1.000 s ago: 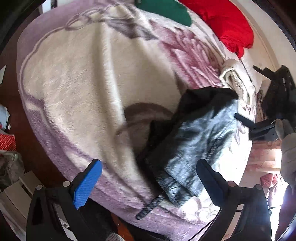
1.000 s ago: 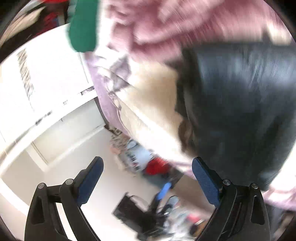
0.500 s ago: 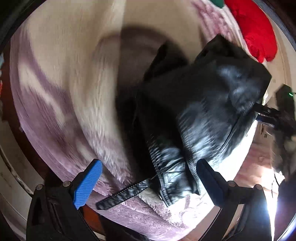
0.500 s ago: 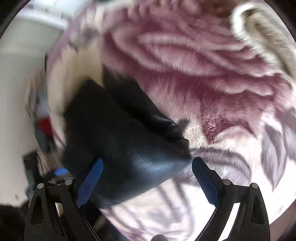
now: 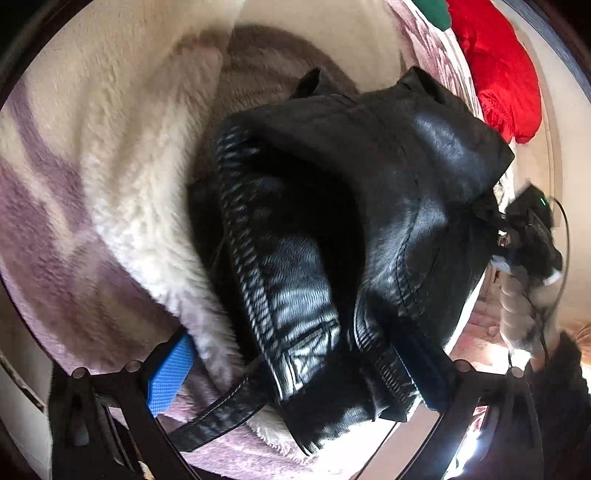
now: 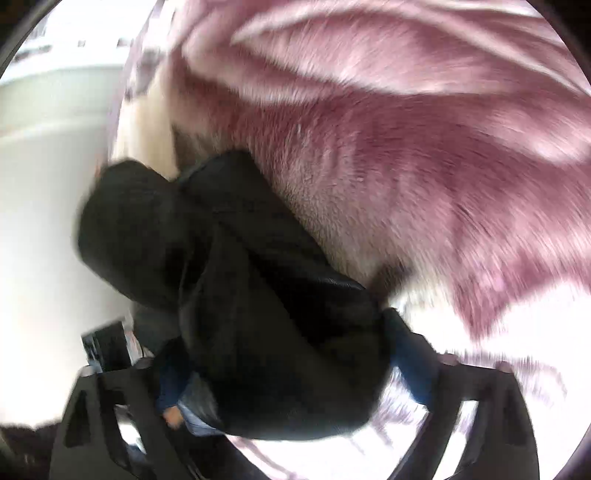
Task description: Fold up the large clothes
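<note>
The left tool [image 5: 299,373] gapes around the black leather jacket [image 5: 351,206], unclenched. The right tool [image 6: 291,365] is closing, the jacket between its fingers.

A plush fleece blanket [image 5: 122,206], cream with mauve and purple floral patterning, covers the supporting surface in both views. In the right wrist view its pile [image 6: 406,166] shows deep pink petal shapes. A red padded garment [image 5: 498,70] lies along the far right edge of the blanket. A green fabric item [image 5: 434,11] sits just beside it at the far edge. Beyond the blanket's left edge, a pale wall or floor area [image 6: 48,155] is visible, blurred.
</note>
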`<state>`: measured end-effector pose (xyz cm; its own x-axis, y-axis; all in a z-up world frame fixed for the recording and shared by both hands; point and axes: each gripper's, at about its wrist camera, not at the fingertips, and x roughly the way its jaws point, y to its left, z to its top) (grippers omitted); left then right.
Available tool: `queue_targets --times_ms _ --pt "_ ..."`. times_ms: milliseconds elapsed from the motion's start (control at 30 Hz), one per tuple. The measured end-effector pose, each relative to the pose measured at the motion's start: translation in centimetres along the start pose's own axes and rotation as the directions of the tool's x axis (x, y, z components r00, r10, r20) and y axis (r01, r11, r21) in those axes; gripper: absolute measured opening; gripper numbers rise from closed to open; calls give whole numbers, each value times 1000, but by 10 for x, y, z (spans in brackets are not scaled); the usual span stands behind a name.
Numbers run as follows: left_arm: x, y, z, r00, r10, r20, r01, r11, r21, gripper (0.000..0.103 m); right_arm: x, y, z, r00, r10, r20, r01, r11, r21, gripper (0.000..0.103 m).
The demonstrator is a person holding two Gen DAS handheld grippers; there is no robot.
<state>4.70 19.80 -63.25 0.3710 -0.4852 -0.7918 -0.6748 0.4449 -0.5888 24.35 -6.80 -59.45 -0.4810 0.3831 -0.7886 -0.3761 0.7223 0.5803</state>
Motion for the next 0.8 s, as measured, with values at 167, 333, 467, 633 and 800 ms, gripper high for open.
queue_targets --times_ms 167,333,467,633,800 --pt "-32 -20 19 996 81 43 -86 988 130 103 -41 -36 -78 957 53 284 -132 955 266 66" --pt "-42 -48 17 987 132 95 -152 956 252 103 -49 -84 -219 850 -53 525 -277 802 530 63" --pt "-41 -65 12 987 131 97 -153 947 281 103 -8 -93 -348 768 -177 616 -439 555 707 68" --pt "-29 -76 -15 979 191 66 -201 933 298 103 37 -88 -388 874 -1 486 -420 500 757 80" --pt "6 -68 -50 935 347 73 -346 847 404 103 -57 -71 -388 912 -208 354 -110 706 699 80"
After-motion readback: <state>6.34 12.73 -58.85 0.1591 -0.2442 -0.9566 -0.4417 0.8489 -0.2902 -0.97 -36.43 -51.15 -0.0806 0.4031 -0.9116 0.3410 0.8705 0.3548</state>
